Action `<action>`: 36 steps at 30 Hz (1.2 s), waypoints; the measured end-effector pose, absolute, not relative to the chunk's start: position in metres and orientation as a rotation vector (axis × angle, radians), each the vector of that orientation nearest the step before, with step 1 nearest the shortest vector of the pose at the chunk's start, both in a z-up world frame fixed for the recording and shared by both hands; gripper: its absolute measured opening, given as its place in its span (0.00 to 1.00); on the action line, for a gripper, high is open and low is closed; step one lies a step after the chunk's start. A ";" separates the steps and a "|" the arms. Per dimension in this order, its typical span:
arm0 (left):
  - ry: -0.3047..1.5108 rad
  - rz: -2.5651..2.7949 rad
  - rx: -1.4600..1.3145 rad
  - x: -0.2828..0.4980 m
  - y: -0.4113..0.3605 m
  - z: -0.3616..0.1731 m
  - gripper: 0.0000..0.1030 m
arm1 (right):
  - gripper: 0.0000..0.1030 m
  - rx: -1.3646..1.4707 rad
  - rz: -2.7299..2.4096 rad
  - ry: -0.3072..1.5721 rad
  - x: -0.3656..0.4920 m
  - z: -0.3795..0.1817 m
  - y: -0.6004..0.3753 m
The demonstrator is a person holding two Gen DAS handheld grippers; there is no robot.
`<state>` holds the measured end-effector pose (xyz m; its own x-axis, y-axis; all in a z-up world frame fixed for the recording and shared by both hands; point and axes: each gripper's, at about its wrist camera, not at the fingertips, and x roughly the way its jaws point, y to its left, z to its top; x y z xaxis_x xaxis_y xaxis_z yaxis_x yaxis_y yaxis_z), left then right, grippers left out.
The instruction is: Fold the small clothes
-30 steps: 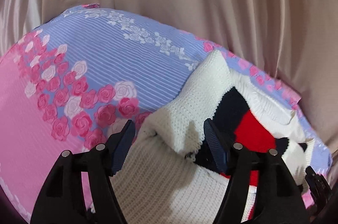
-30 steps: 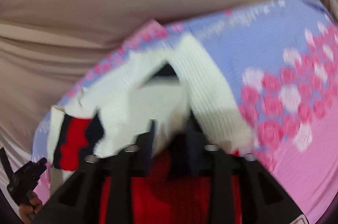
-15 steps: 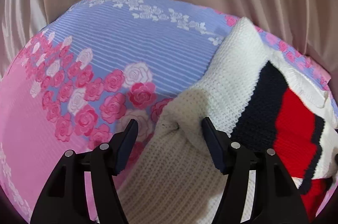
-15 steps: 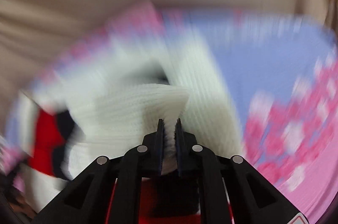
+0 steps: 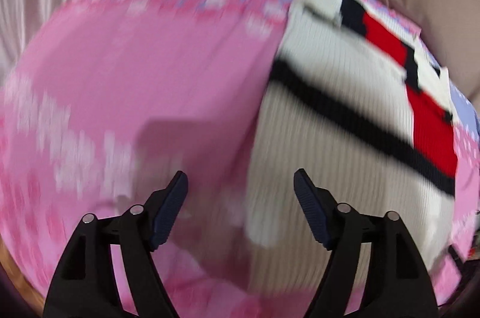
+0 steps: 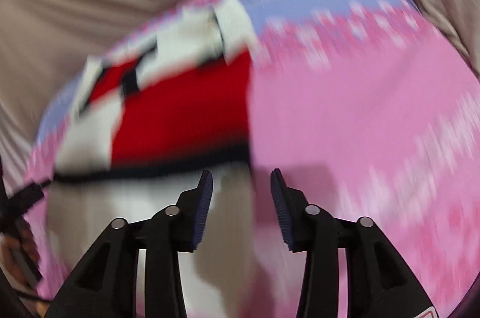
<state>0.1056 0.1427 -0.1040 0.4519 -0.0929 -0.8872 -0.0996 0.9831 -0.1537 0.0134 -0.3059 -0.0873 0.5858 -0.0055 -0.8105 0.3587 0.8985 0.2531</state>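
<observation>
Pink sheet (image 5: 150, 71) | sweater (image 5: 330, 131) ahead, flat | both grippers' fingers (image 6: 205, 198) apart, empty

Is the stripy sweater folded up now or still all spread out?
Partly folded: the sweater lies on the pink cloth as a long strip with straight side edges. Blur hides the rest.

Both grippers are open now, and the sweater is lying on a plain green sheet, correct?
Not quite: the sheet is pink with a flower print and a blue band at the far end, not plain green. Both wrist views show it under the sweater. The rest holds: the left gripper and right gripper are both open, with nothing between their fingers.
</observation>
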 end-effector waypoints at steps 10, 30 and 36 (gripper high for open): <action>1.131 -0.055 -0.216 0.097 0.111 -0.104 0.13 | 0.54 0.462 -0.139 1.027 -0.036 -0.124 -0.256; 1.345 -0.147 -0.202 -0.064 0.127 -0.102 0.05 | 0.05 0.486 -0.164 1.083 -0.163 -0.078 -0.262; 1.192 -0.090 -0.182 -0.051 0.127 -0.083 0.76 | 0.33 0.508 -0.222 1.126 -0.167 -0.096 -0.264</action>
